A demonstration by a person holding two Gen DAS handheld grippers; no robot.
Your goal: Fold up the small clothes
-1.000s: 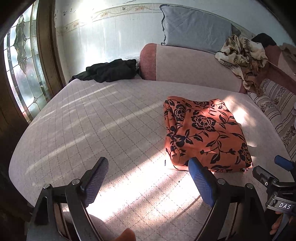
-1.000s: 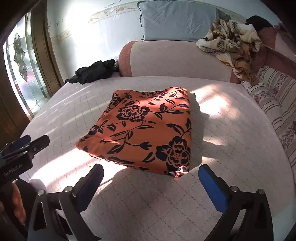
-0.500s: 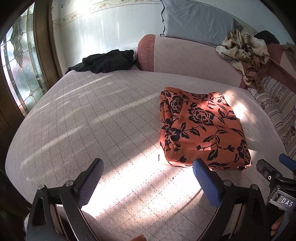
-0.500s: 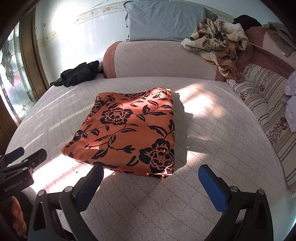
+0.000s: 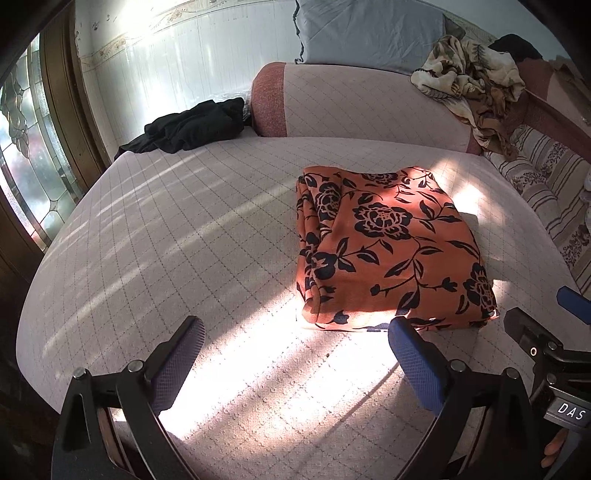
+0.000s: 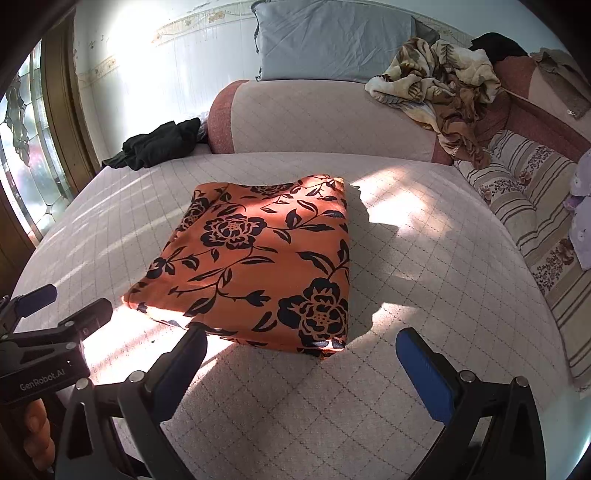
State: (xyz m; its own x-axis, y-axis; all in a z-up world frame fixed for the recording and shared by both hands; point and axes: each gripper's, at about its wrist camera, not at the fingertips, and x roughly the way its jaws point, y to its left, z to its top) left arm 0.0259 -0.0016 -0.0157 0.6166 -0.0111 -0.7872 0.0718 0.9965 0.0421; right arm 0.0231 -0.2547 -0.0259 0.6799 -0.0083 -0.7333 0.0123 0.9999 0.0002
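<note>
An orange garment with a black flower print (image 5: pixel 391 251), folded into a flat, roughly rectangular stack, lies on the pale pink quilted bed cover (image 5: pixel 177 236), resting near the cover's front edge. Seen from the left wrist, the left gripper (image 5: pixel 295 354) is held above the cover just in front of the garment's near-left corner, its blue-padded fingers (image 5: pixel 417 365) spread wide apart with nothing between them; one pad sits just before the garment's near edge without visible contact. Seen from the right wrist, the right gripper (image 6: pixel 299 362) is likewise spread wide and empty, positioned just in front of the garment's near edge, with the garment (image 6: pixel 255 262) lying beyond and between the two pads. Each wrist view shows part of the other gripper at the frame edge beside the garment. Behind the garment, a pink quilted bolster with a red end (image 5: pixel 362 103) runs across the head of the bed, and a grey-blue pillow (image 5: pixel 369 35) stands against the wall above it. A crumpled black garment (image 5: pixel 192 125) lies on the cover well behind and to the left of the orange garment. A rumpled beige and brown patterned cloth (image 6: pixel 439 85) is heaped on the bolster to the garment's rear right. A striped floral cushion (image 6: pixel 528 206) lies to the garment's right.
</note>
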